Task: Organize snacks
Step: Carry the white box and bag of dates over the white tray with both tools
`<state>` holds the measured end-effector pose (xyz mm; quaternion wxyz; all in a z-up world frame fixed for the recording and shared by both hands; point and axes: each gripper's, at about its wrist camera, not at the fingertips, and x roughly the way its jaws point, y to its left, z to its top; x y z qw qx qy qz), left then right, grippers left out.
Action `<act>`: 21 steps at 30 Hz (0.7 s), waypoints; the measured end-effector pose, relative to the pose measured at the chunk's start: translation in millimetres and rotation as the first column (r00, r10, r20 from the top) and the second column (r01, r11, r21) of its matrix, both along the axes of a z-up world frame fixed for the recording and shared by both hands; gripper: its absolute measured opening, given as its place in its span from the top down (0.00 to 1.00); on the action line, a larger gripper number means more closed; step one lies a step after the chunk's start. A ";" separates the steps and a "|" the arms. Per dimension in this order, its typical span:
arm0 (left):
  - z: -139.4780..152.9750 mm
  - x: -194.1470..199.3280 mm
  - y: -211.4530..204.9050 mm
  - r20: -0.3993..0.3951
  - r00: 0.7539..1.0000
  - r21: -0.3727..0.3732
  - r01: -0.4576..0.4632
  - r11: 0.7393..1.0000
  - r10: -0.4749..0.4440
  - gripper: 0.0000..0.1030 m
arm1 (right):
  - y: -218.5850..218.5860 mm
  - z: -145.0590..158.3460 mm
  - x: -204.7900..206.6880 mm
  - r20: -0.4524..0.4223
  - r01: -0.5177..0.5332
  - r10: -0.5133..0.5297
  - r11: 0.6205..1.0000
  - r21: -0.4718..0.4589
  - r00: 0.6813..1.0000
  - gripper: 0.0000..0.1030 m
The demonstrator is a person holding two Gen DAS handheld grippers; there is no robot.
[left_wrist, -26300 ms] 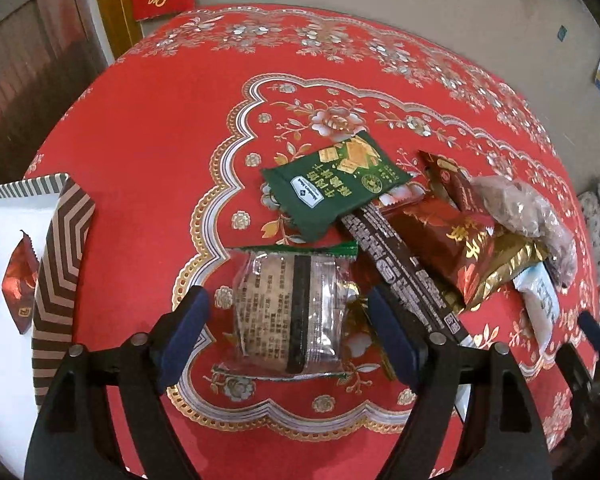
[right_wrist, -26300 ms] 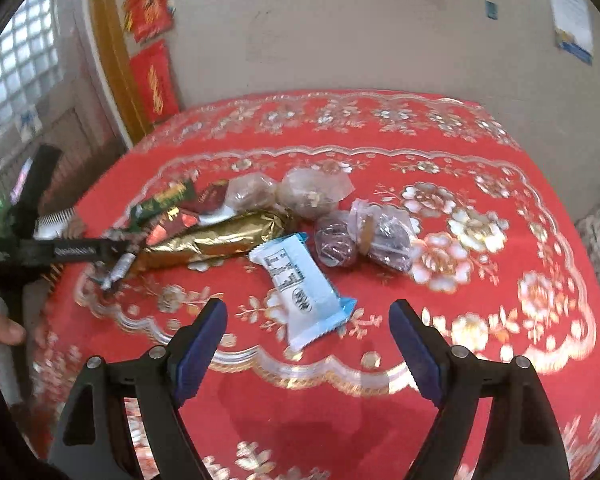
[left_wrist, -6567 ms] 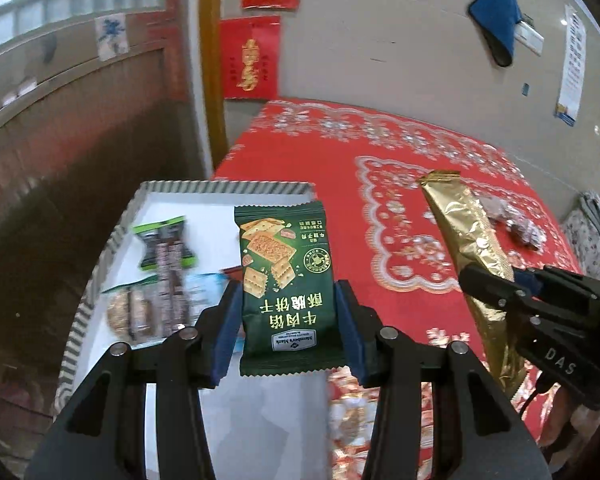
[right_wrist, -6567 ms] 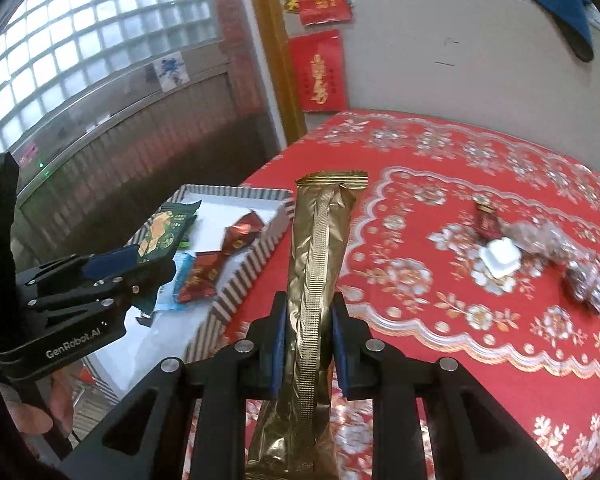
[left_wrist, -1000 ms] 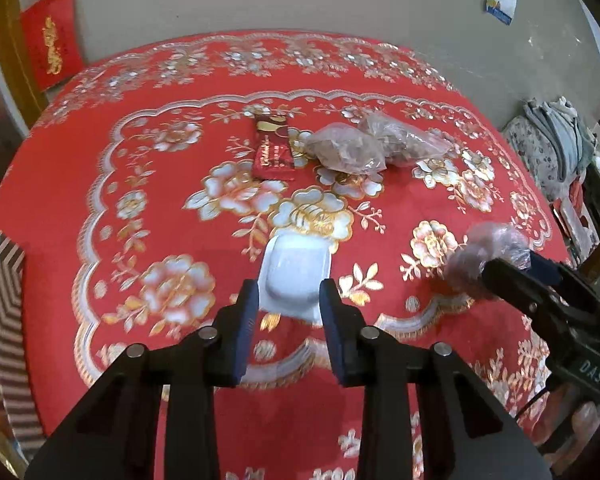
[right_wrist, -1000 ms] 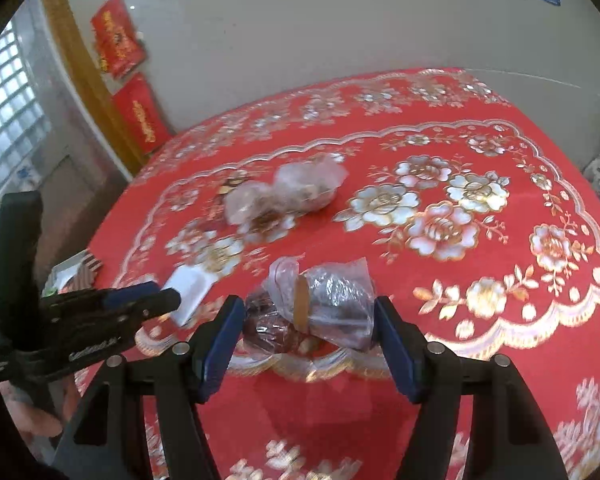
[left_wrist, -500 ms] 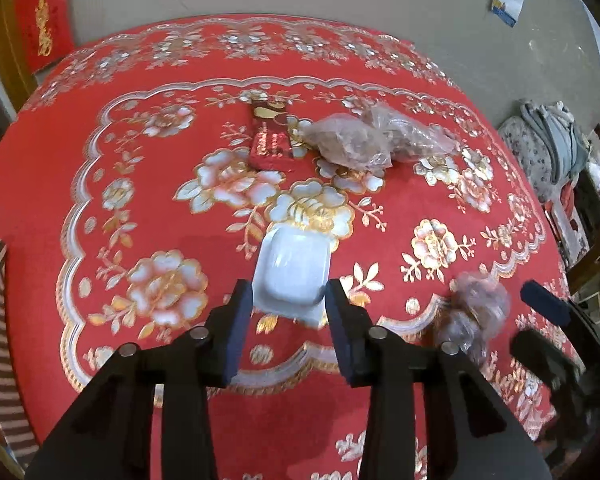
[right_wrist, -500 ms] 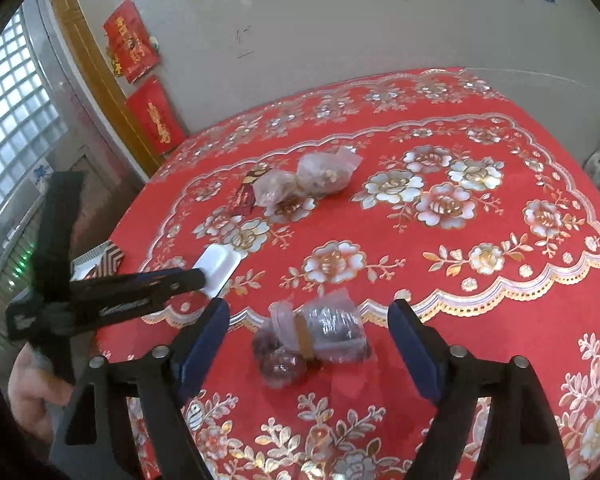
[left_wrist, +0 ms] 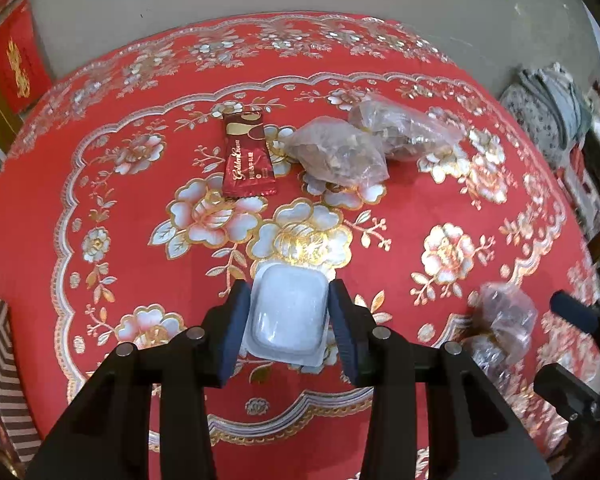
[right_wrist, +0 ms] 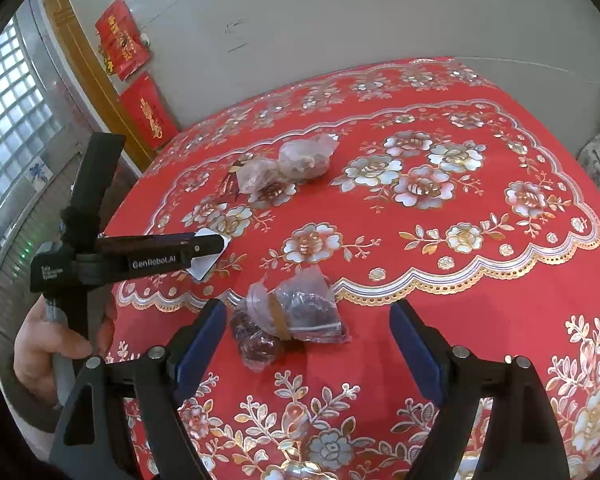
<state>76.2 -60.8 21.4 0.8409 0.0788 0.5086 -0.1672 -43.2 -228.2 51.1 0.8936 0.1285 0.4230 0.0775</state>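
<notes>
My left gripper (left_wrist: 288, 322) is shut on a white sealed snack pack (left_wrist: 286, 318) at the near middle of the red table; the same pack shows white behind that gripper in the right wrist view (right_wrist: 208, 258). My right gripper (right_wrist: 304, 342) is open, its pads well apart, with a clear bag of dark snacks (right_wrist: 292, 314) lying on the cloth between them, untouched. That bag also shows at the right of the left wrist view (left_wrist: 504, 320). A dark red packet (left_wrist: 247, 156) and two clear bags of brown snacks (left_wrist: 340, 154) lie farther back.
The round table has a red flowered cloth (left_wrist: 100, 160). A striped tray edge (left_wrist: 0, 368) shows at the far left. A wall with red banners (right_wrist: 124, 40) stands behind. Fabric and clutter (left_wrist: 548, 100) sit off the table's right side.
My right gripper has let go of the clear bag, opened wide and pulled back; the bag now lies on the cloth. My left gripper stays closed around the white pack.
</notes>
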 end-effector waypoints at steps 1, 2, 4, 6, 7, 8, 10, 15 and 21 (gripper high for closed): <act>0.0 -1.1 -0.2 0.004 1.000 0.002 0.000 1.000 0.000 0.63 | 4.6 -0.5 1.8 -0.001 -0.012 0.012 1.000 -0.020 1.000 0.16; 0.2 -2.0 0.7 0.003 1.000 -0.003 -0.002 1.000 0.002 0.63 | 10.8 -1.1 3.4 -0.005 -0.031 0.031 0.998 -0.049 1.000 0.16; 2.4 -3.3 5.4 -0.003 1.000 -0.022 -0.017 1.000 0.017 0.67 | 22.4 -2.5 7.4 -0.008 -0.065 0.065 0.992 -0.107 0.998 0.14; 3.2 -4.2 11.8 -0.011 0.999 -0.037 -0.032 0.999 0.032 0.67 | 31.1 -3.9 10.9 -0.009 -0.085 0.085 0.982 -0.168 0.996 0.14; 3.4 -4.6 13.9 -0.010 0.999 -0.039 -0.038 0.999 0.038 0.67 | 36.0 -5.8 14.6 -0.015 -0.103 0.102 0.974 -0.202 0.995 0.13; 3.5 -5.6 16.9 -0.009 0.999 -0.041 -0.047 0.998 0.046 0.67 | 38.9 -8.1 17.8 -0.026 -0.119 0.116 0.969 -0.217 0.993 0.13; 3.4 -7.7 22.0 -0.016 0.998 -0.057 -0.057 0.997 0.056 0.67 | 42.4 -14.7 23.9 -0.058 -0.145 0.135 0.962 -0.231 0.989 0.13; 3.6 -15.7 27.8 -0.021 0.998 -0.071 -0.063 0.996 0.061 0.67 | 33.6 -25.7 28.2 -0.043 -0.145 0.140 0.978 -0.153 0.989 0.28; 8.7 -27.1 37.0 -0.026 0.996 -0.105 -0.085 0.991 0.082 0.67 | 31.5 -19.0 17.2 -0.016 -0.125 0.124 0.983 -0.137 0.992 0.28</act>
